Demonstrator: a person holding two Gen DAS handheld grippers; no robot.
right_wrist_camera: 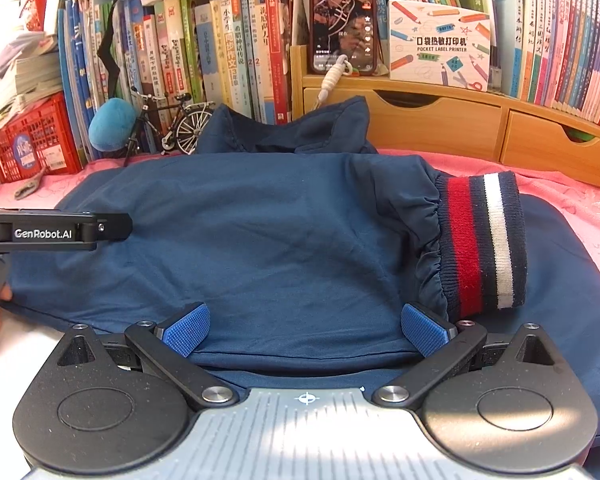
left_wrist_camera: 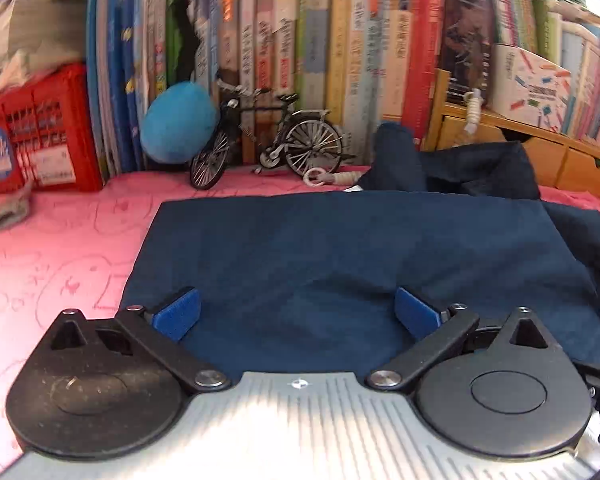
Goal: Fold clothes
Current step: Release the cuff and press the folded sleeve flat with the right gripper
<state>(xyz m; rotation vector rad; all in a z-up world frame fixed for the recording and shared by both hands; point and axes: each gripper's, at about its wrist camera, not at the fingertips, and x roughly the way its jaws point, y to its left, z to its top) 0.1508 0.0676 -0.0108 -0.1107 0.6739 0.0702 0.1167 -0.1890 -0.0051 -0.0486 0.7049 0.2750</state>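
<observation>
spreading wide, the left gripper (left_wrist_camera: 296,314) hangs over the navy blue fabric jacket (left_wrist_camera: 340,264) lying flat on the pink printed cloth (left_wrist_camera: 60,248), nothing pinched; in the right wrist view the right gripper (right_wrist_camera: 306,330) is likewise splayed over the jacket, its red-and-white striped ribbed cuff (right_wrist_camera: 482,240) just ahead-right of the right fingertip.

Both tongs (left_wrist_camera: 296,314) (right_wrist_camera: 306,330) have blue textured pads, black linkage arms, silver screws, and ribbed grey bodies.

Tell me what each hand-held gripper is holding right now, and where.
Nothing. Both the left hand-held gripper and the right hand-held gripper are open above the navy jacket, with no cloth pinched.
</observation>
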